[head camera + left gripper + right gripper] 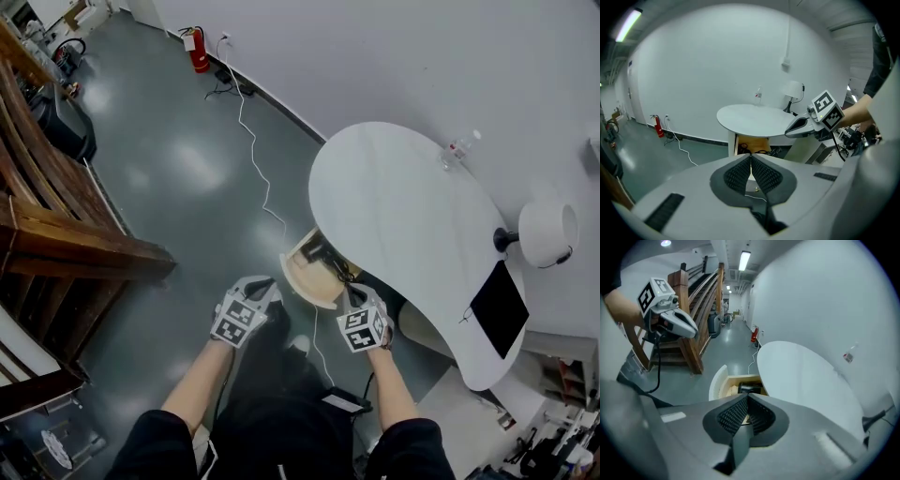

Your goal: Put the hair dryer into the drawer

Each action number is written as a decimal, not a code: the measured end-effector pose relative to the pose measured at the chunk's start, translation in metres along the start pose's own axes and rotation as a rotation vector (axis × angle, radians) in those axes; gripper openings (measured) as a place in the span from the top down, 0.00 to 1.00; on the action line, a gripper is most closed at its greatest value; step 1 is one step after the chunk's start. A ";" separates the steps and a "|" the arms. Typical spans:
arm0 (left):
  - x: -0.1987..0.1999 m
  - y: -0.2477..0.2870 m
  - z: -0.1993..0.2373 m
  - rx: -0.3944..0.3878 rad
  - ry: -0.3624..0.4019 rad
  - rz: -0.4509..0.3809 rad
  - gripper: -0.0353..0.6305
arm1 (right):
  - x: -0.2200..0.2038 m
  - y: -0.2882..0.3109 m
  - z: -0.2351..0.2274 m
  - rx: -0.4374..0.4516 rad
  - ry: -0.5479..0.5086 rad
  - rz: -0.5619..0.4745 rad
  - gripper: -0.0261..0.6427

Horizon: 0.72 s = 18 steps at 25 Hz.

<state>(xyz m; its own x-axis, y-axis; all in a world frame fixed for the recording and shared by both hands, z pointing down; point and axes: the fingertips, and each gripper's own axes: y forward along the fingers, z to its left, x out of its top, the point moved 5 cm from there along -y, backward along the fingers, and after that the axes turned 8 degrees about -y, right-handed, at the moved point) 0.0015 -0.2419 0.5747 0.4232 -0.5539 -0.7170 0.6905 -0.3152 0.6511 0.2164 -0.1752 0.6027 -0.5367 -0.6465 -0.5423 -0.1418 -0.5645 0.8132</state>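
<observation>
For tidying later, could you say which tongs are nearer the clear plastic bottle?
Right. The right tongs are beside the white table bearing the clear plastic bottle; the left tongs are farther left.

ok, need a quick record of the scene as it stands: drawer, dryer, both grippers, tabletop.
drawer: open, pulled out from under the white table
hair dryer: dark body lying inside the drawer
left gripper: jaws together, nothing between them, in the air short of the drawer
right gripper: jaws together, nothing between them, above the drawer's near side
tabletop: bottle, white lamp, flat black pad
task state: dryer in, drawer not yet shut
</observation>
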 end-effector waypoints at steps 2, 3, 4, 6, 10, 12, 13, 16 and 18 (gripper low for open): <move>0.001 -0.011 -0.009 0.008 0.004 -0.017 0.92 | -0.001 -0.019 -0.004 -0.029 0.037 -0.032 0.95; 0.002 -0.016 -0.014 0.010 0.005 -0.026 0.92 | -0.002 -0.029 -0.007 -0.046 0.048 -0.046 0.95; 0.002 -0.020 -0.020 0.012 0.009 -0.035 0.92 | -0.002 -0.039 -0.009 -0.063 0.058 -0.059 0.95; 0.002 -0.028 -0.032 0.020 0.027 -0.049 0.92 | -0.003 -0.058 -0.012 -0.095 0.080 -0.081 0.95; 0.004 -0.043 -0.054 0.027 0.069 -0.081 0.92 | -0.004 -0.092 -0.010 -0.145 0.115 -0.135 0.95; 0.003 -0.051 -0.063 0.028 0.069 -0.093 0.92 | -0.002 -0.105 -0.007 -0.157 0.111 -0.161 0.95; 0.003 -0.055 -0.067 0.028 0.069 -0.097 0.92 | -0.002 -0.111 -0.005 -0.162 0.109 -0.171 0.95; 0.000 -0.063 -0.080 0.022 0.079 -0.101 0.92 | 0.000 -0.127 -0.002 -0.178 0.102 -0.194 0.95; -0.003 -0.067 -0.088 0.017 0.091 -0.102 0.92 | 0.000 -0.136 0.002 -0.186 0.102 -0.204 0.95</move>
<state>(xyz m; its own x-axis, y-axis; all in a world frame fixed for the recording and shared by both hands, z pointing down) 0.0057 -0.1520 0.5113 0.4032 -0.4463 -0.7989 0.7231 -0.3797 0.5771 0.2339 -0.0973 0.4926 -0.4249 -0.5526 -0.7170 -0.0788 -0.7665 0.6374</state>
